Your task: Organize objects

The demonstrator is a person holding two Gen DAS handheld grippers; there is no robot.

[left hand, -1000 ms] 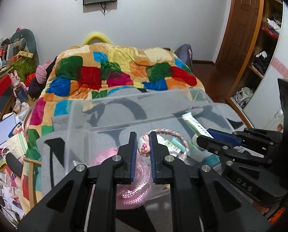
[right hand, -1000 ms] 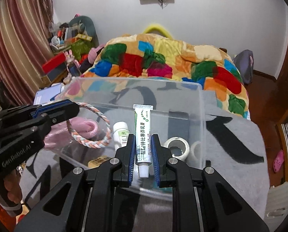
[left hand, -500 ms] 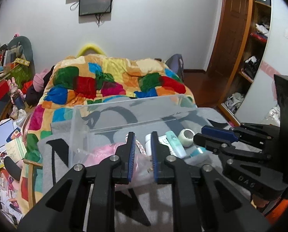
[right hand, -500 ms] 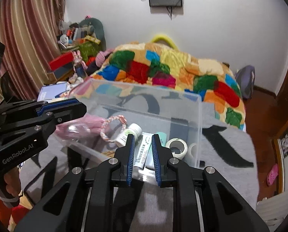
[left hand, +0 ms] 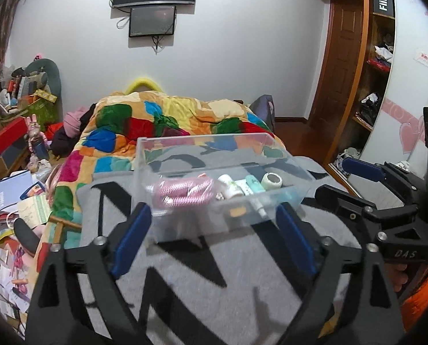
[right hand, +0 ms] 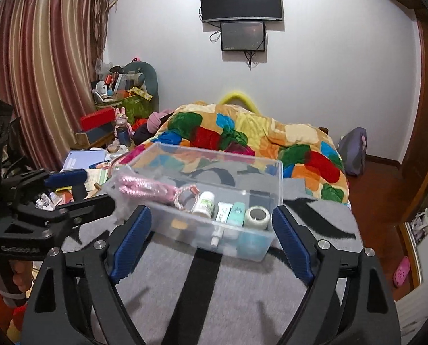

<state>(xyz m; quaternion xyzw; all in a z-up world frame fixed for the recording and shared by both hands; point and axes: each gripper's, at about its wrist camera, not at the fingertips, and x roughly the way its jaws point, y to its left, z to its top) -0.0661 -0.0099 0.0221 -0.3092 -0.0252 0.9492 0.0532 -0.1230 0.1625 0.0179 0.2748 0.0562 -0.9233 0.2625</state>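
Note:
A clear plastic box (left hand: 202, 141) (right hand: 274, 169) stands on a grey blanket with black letters (left hand: 214, 281) (right hand: 228, 293). Inside lie a pink coiled rope (left hand: 182, 191) (right hand: 145, 185), a braided ring (right hand: 186, 198), a white bottle (left hand: 229, 186) (right hand: 204, 203), tubes (left hand: 250, 185) (right hand: 229, 212) and a tape roll (left hand: 273, 179) (right hand: 257, 215). My left gripper (left hand: 212, 237) is open and empty, back from the box's near side. My right gripper (right hand: 211, 243) is open and empty in front of the box. Each gripper shows at the edge of the other's view.
A colourful patchwork quilt (left hand: 168, 123) (right hand: 242, 132) covers the bed behind the box. Cluttered books and papers (left hand: 15, 201) lie at the left, near a curtain (right hand: 38, 80). A wooden wardrobe (left hand: 369, 66) stands at the right. Screens hang on the far wall (right hand: 241, 3).
Both grippers let go of their objects into the box, drew back and up from it, and opened wide. The braided ring and the tube now lie in the box.

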